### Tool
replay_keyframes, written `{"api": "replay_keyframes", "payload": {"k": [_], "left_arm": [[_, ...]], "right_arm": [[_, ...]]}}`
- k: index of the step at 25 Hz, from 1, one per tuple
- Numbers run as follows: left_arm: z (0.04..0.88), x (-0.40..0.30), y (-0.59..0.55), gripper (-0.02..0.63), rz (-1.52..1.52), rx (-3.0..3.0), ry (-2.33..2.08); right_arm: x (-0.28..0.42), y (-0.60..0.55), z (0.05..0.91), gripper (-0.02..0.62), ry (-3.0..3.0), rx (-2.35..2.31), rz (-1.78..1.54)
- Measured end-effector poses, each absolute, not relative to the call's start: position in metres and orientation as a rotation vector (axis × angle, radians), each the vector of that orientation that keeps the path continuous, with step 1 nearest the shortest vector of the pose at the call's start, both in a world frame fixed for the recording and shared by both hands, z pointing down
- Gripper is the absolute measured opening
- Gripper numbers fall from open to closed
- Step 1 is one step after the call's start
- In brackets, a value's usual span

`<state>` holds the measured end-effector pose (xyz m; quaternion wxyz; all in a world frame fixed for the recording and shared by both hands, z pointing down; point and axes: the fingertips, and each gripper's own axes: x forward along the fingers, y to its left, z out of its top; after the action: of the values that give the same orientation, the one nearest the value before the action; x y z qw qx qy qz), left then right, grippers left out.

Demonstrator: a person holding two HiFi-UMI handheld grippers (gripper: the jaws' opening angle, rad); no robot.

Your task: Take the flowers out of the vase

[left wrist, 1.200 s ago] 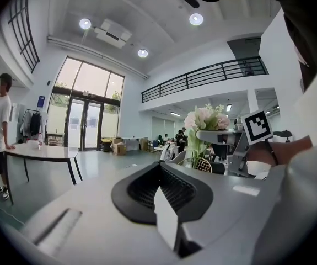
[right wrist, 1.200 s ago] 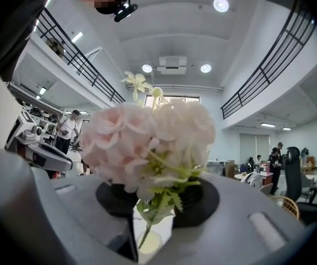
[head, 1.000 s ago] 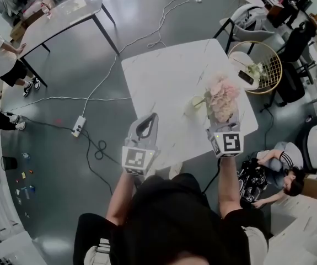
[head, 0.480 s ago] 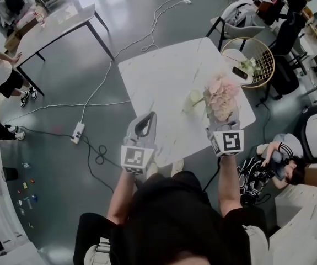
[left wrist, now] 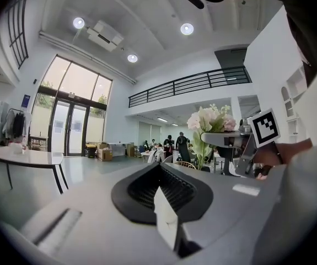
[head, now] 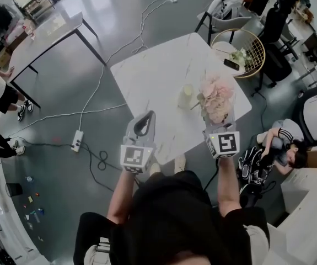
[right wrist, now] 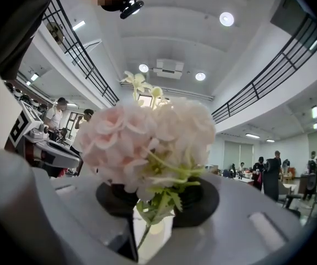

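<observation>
A bunch of pale pink flowers (head: 216, 98) hangs over the right part of the white marble table (head: 152, 76). My right gripper (head: 220, 120) is shut on its green stems (right wrist: 147, 225), and the blooms (right wrist: 147, 142) fill the right gripper view. A small pale vase (head: 187, 96) stands just left of the blooms. Whether the stem ends are clear of it I cannot tell. My left gripper (head: 145, 120) hovers at the table's near edge, shut and empty. In the left gripper view the flowers (left wrist: 210, 120) and the right gripper's marker cube (left wrist: 263, 127) show at the right.
A round wicker basket chair (head: 241, 51) stands past the table's right corner. A person (head: 282, 148) sits on the floor at the right. A power strip (head: 77, 139) and cables lie on the floor at the left, and a second table (head: 42, 35) is at the far left.
The right gripper has drawn the flowers back toward me, relative to the table and the vase. The head view has shifted, so the table sits higher in the picture. The left gripper has hardly moved.
</observation>
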<state>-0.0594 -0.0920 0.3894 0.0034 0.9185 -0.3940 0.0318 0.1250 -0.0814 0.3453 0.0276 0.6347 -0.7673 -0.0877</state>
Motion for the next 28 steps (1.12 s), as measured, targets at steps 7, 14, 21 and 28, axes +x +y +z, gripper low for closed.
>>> {"api": "replay_keyframes", "payload": {"k": [7, 14, 21, 28], "left_arm": [[0.384, -0.046, -0.082, 0.008, 0.099, 2.93, -1.112], [0.389, -0.033, -0.07, 0.008, 0.112, 2.983, -1.007], [0.394, -0.029, -0.061, 0.008, 0.127, 2.999, -0.94], [0.401, -0.029, -0.051, 0.008, 0.141, 3.007, -0.879]], "right_arm": [[0.132, -0.052, 0.359, 0.137, -2.279, 2.043, -0.209], [0.141, -0.024, 0.379, 0.137, -2.196, 2.127, -0.137], [0.139, -0.007, 0.392, 0.137, -2.15, 2.152, -0.092], [0.13, 0.007, 0.407, 0.137, -2.1, 2.168, -0.06]]}}
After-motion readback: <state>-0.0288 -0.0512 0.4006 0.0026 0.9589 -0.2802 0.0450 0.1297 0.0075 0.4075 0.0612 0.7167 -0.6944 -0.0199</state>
